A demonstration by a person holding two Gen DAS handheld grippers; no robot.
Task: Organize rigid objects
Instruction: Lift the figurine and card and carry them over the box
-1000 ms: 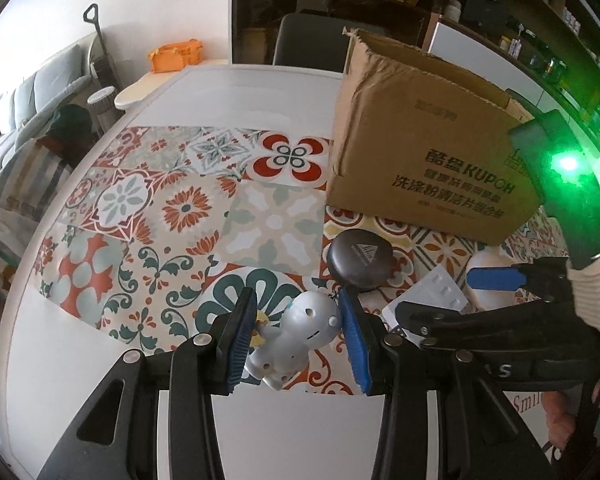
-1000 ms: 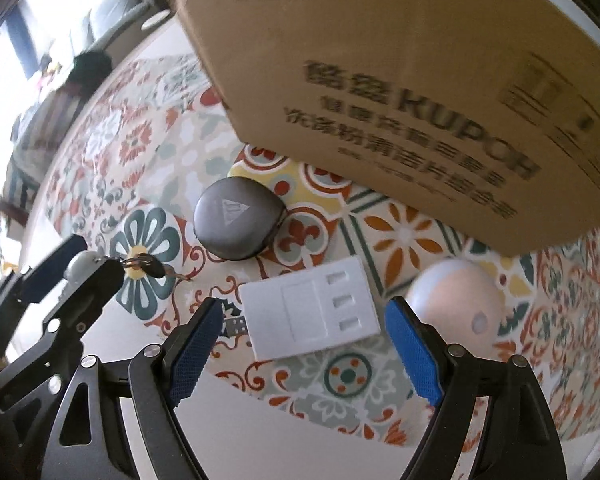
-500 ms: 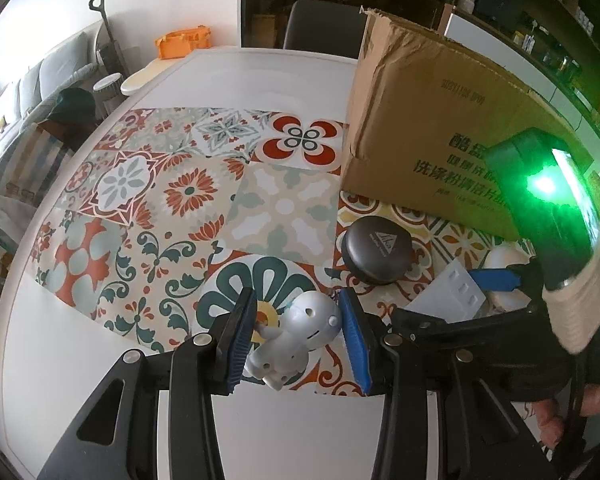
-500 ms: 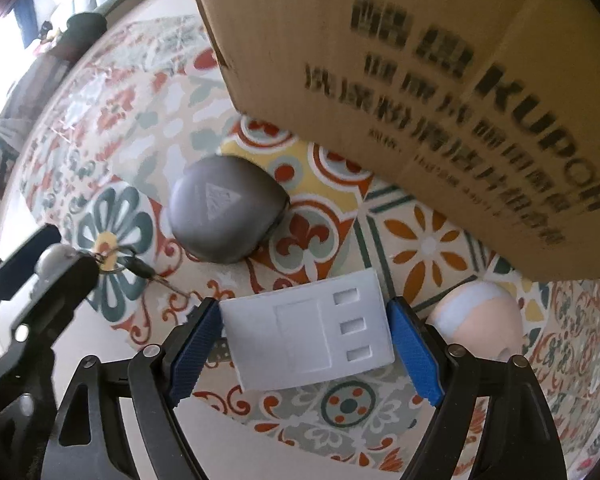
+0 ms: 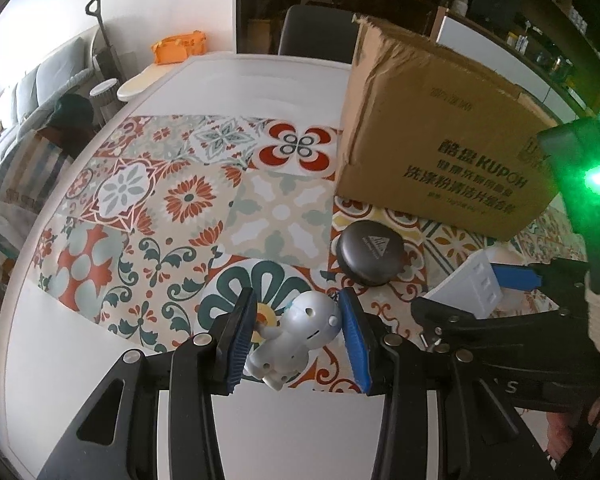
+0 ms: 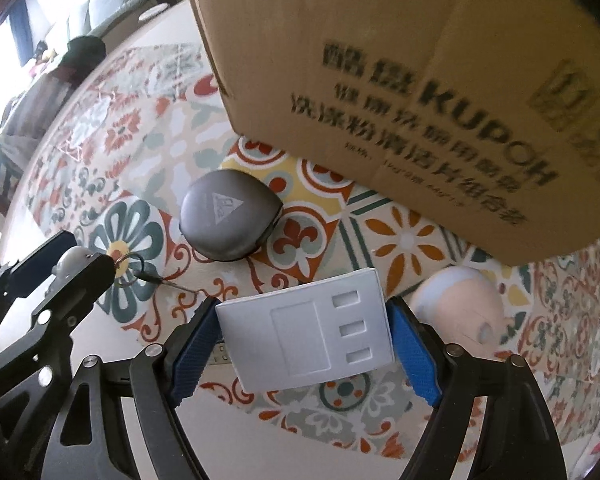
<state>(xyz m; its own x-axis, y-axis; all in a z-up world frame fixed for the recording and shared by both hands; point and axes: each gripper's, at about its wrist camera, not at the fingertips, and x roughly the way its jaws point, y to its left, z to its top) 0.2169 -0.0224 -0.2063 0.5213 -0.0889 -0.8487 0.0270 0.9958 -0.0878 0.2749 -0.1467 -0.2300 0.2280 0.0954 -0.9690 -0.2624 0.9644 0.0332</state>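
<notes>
Patterned tablecloth [image 5: 188, 200], silver round-headed figurine [image 5: 296, 336], flat white box [image 6: 306, 344]

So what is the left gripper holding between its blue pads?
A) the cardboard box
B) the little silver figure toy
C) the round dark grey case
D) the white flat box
B: in the left wrist view the left gripper has its blue pads closed on the little silver figure toy, while the round dark grey case lies on the table beyond it.

Grey sofa [image 5: 40, 84] at far left; orange bag [image 5: 178, 46] on side table; dark chair [image 5: 318, 32] behind.
</notes>
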